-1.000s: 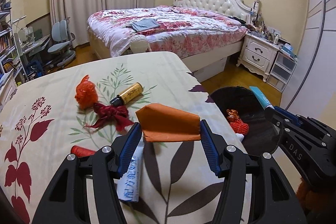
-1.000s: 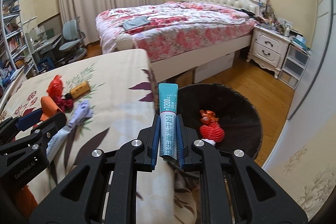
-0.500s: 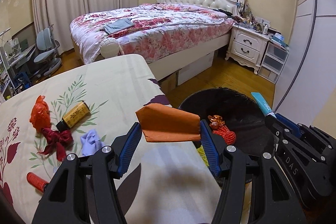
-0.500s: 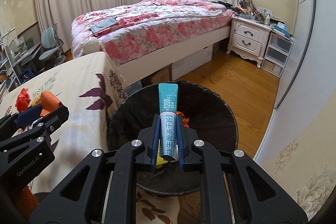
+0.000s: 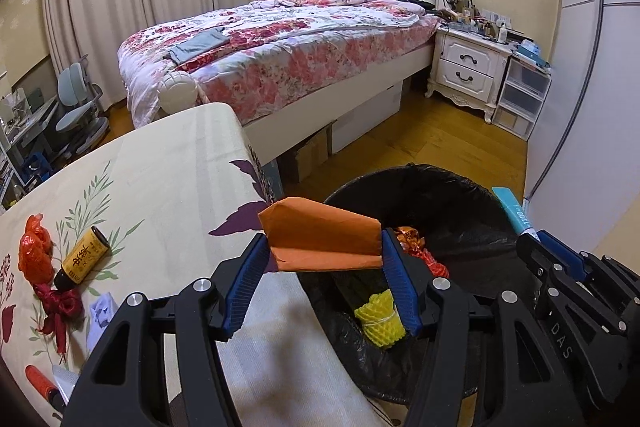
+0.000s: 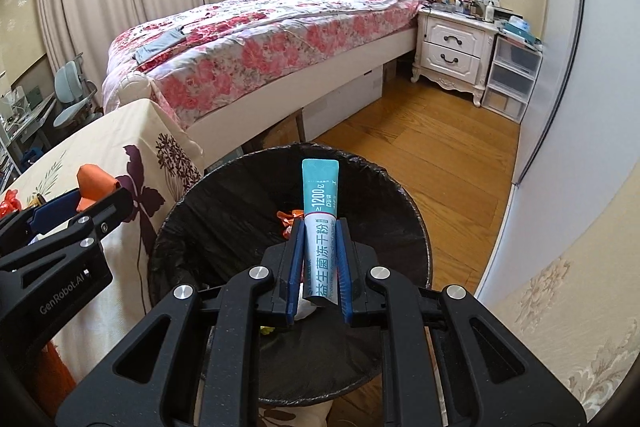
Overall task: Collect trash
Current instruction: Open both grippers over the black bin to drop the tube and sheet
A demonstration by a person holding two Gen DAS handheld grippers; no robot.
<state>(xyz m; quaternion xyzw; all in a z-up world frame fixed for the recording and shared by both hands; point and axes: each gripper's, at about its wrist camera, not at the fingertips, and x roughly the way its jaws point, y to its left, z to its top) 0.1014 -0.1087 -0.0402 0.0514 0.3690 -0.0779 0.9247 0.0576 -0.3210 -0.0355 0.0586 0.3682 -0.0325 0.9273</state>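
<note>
1. Step in hand, as judged: dropping two carried items into the black-lined bin (image 6: pixel 224 211). The right gripper (image 6: pixel 320 255) hangs over the bin's mouth; the left gripper (image 5: pixel 322 267) sits at the near rim, partly above the table edge (image 5: pixel 276 347).
2. To do it well, each jaw should part only once its load is clear inside the rim. The left item looks light and flat (it may drift), so it wants carrying further over the opening first.
3. Right fingers: pressed nearly together, pinching a teal-and-white sachet (image 6: pixel 320 203) upright by its lower half; the top stands free above the bin.
4. Left fingers: partly spread, pads bearing on both ends of a folded orange paper (image 5: pixel 320 239), held level.
5. Already in the bin: a red net bundle (image 5: pixel 416 247) and a yellow piece (image 5: pixel 380 315).
6. On the table: a small bottle (image 5: pixel 82 259), red wrappers (image 5: pixel 34 247), a ribbon (image 5: pixel 58 307).
</note>
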